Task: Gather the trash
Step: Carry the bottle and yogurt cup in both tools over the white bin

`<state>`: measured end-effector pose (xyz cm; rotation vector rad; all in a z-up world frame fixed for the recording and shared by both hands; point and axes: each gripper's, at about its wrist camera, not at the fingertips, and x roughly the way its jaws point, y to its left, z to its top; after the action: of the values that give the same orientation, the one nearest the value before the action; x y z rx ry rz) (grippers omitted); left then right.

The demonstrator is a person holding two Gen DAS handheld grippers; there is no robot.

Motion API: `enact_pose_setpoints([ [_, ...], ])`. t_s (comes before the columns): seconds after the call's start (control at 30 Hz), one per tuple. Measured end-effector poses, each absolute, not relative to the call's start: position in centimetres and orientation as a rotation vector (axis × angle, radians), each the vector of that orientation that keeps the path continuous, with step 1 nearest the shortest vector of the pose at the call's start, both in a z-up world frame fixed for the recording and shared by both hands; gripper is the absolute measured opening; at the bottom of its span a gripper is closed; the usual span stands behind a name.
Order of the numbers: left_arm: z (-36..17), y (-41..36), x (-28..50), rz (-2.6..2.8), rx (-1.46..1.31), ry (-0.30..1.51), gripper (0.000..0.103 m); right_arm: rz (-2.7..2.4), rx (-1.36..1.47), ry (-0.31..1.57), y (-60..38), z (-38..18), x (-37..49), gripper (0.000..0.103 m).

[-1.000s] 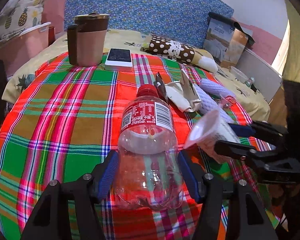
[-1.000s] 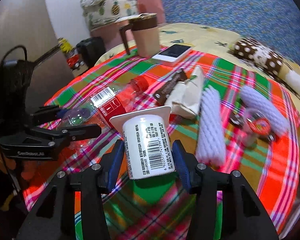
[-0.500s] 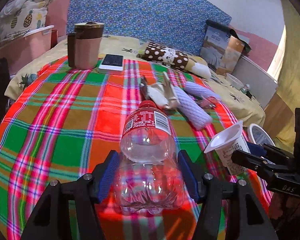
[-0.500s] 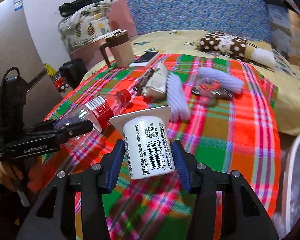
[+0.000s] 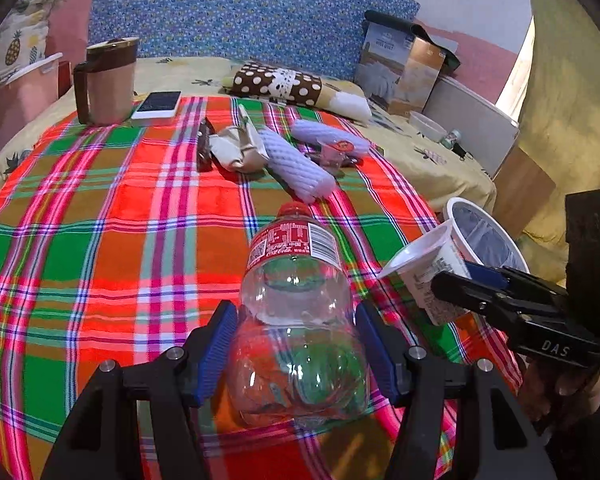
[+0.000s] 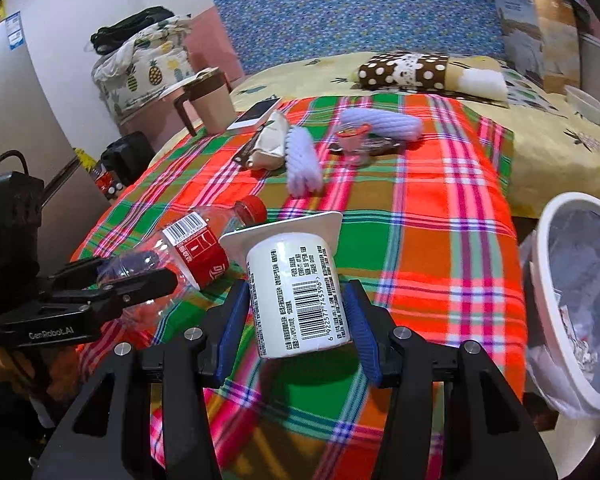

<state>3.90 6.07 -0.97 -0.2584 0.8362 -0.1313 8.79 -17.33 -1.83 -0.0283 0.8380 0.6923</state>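
The right gripper point(image 6: 298, 312), clamped on a white plastic yogurt cup point(image 6: 298, 292), is nearer the white lined trash bin point(image 6: 580, 312) off its right than the left gripper point(image 5: 298, 354) pinching the clear red-labelled plastic bottle point(image 5: 298, 300).

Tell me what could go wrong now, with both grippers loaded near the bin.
The white cup is tilted in the right gripper, so it could slip before reaching the trash bin. The left gripper pinches only the empty bottle base; thin plastic may buckle or swing. The two loads are close and could collide.
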Motion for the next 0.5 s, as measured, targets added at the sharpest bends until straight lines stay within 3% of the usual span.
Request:
enact_pose_setpoints([
  [0.5,-1.3,3.9,7.1,-0.135,-0.202,0.927,0.065,0.675,0.021,0.822,-19.9,-2.0,8.6,0.051],
])
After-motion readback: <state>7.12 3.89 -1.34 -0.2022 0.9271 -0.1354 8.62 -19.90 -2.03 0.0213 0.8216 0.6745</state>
